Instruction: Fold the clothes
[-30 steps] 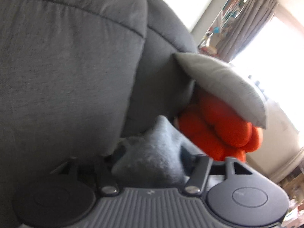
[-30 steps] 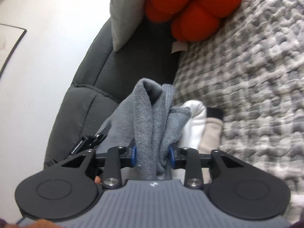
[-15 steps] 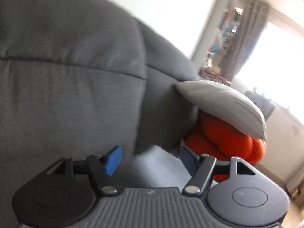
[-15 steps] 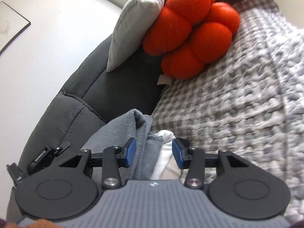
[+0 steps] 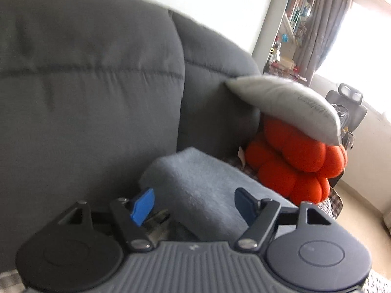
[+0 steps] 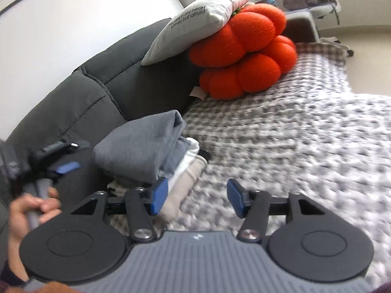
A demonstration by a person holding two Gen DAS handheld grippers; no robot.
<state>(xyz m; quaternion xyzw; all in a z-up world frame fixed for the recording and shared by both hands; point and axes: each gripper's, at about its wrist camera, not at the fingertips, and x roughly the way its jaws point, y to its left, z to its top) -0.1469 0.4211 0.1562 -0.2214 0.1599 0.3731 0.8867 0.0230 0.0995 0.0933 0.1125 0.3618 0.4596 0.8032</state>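
A dark grey sofa (image 6: 102,90) carries a checked knit blanket (image 6: 281,146). On it, against the backrest, sits a stack of folded clothes topped by a grey sweater (image 6: 141,144). Both the left claw (image 5: 193,204) and right claw (image 6: 198,195) stand apart, empty, near the stack.

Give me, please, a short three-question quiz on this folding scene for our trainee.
1. True or false: the right gripper is clamped on the grey garment.
2. Which item tops the folded pile? A) white B) beige C) grey
3. What rests on the orange cushion?

Key:
1. False: its fingers are open and clear of the garment; the left gripper is open too.
2. C
3. A pale pillow with printed writing.
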